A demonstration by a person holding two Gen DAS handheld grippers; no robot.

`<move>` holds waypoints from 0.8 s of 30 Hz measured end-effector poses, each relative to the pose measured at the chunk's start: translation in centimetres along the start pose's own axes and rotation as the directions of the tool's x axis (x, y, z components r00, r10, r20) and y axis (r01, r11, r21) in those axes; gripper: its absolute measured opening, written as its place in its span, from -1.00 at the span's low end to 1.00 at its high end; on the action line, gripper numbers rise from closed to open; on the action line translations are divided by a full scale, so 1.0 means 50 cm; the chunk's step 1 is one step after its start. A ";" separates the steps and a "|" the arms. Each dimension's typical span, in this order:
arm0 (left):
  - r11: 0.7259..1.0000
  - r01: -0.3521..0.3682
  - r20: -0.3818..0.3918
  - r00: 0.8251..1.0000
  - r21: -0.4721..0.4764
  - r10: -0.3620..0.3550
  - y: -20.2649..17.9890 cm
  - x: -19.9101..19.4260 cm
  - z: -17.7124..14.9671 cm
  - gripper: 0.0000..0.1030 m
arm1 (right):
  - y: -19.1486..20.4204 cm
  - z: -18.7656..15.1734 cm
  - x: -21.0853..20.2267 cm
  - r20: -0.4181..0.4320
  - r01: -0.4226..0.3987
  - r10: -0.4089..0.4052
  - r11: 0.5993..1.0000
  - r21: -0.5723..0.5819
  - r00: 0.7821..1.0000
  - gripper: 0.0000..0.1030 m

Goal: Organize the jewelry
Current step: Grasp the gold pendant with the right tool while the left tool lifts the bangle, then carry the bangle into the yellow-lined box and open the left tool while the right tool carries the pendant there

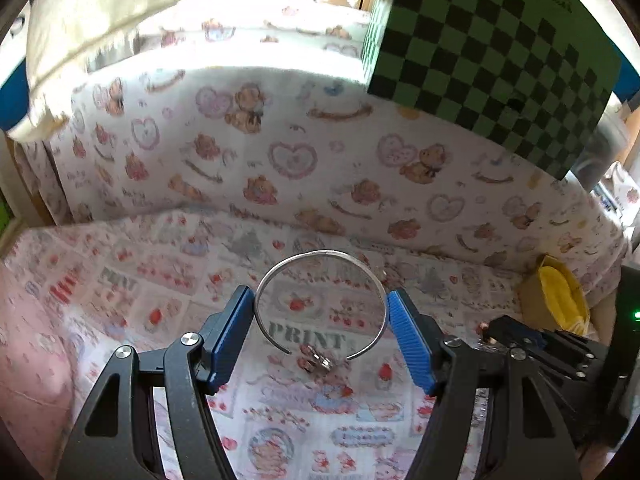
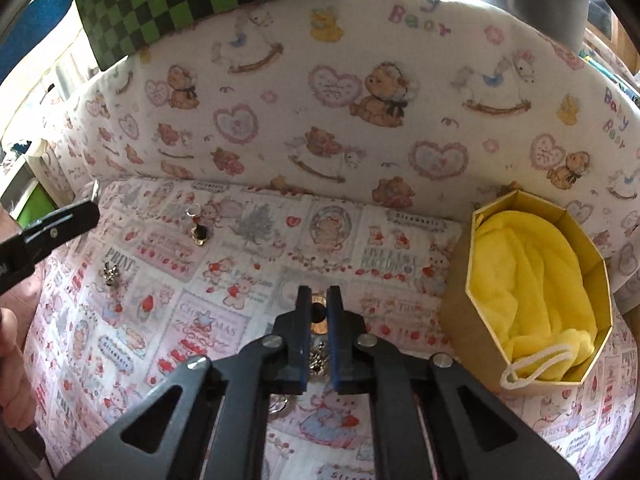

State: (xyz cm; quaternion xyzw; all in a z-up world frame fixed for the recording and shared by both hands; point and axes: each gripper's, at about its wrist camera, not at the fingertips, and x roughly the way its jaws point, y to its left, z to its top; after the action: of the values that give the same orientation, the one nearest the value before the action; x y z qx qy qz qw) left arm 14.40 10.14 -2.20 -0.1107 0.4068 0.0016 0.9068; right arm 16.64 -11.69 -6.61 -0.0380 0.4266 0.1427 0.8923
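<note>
My left gripper (image 1: 320,320) is shut on a silver open bangle (image 1: 320,256), held across its width between the blue pads above the printed cloth. A small silver ring piece (image 1: 317,361) lies on the cloth under it. My right gripper (image 2: 319,312) is shut on a dangling earring (image 2: 319,310) with a black bead and gold disc. A matching earring (image 2: 198,232) and a small silver charm (image 2: 111,274) lie on the cloth to the left. The gold octagonal box (image 2: 460,292) with yellow lining stands at the right; it also shows in the left wrist view (image 1: 556,300).
A padded wall with teddy-bear print (image 2: 340,100) runs behind the cloth. A green-and-black checkered box (image 1: 492,52) sits above it. The left gripper's finger (image 2: 60,224) reaches in at the left of the right wrist view.
</note>
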 end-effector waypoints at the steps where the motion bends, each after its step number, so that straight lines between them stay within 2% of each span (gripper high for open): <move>1: 1.000 0.013 -0.006 1.000 -0.005 -0.013 0.000 0.001 0.000 0.31 | -0.003 0.001 0.000 -0.007 -0.007 0.007 1.000 -0.003 1.000 -0.87; 6: 1.000 -0.006 0.018 1.000 0.020 0.006 -0.011 -0.010 -0.004 0.31 | -0.001 0.005 -0.012 0.014 -0.001 0.000 1.000 0.030 1.000 -0.96; 11: 1.000 0.016 0.036 0.999 0.019 -0.017 -0.017 -0.029 0.000 0.31 | -0.013 0.012 -0.061 0.094 -0.072 0.067 0.996 0.049 0.993 -0.96; 17: 0.998 0.029 0.075 0.997 0.050 -0.033 -0.038 -0.066 -0.001 0.31 | -0.017 0.018 -0.110 0.137 -0.118 0.110 0.992 0.051 0.984 -0.96; 21: 0.996 0.052 0.093 0.994 0.077 -0.059 -0.058 -0.086 -0.005 0.31 | -0.016 0.011 -0.160 0.176 -0.130 0.121 0.991 0.040 0.977 -0.96; 24: 0.992 0.095 0.093 0.990 0.078 -0.102 -0.066 -0.101 -0.007 0.31 | -0.045 0.002 -0.215 0.214 -0.142 0.126 0.988 0.059 0.969 -0.96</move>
State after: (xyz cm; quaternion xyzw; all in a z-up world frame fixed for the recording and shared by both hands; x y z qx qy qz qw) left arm 11.05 7.30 1.96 -0.0969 0.3560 -0.0527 0.9280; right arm 10.95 -16.22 1.66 0.0391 0.3367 0.1900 0.9214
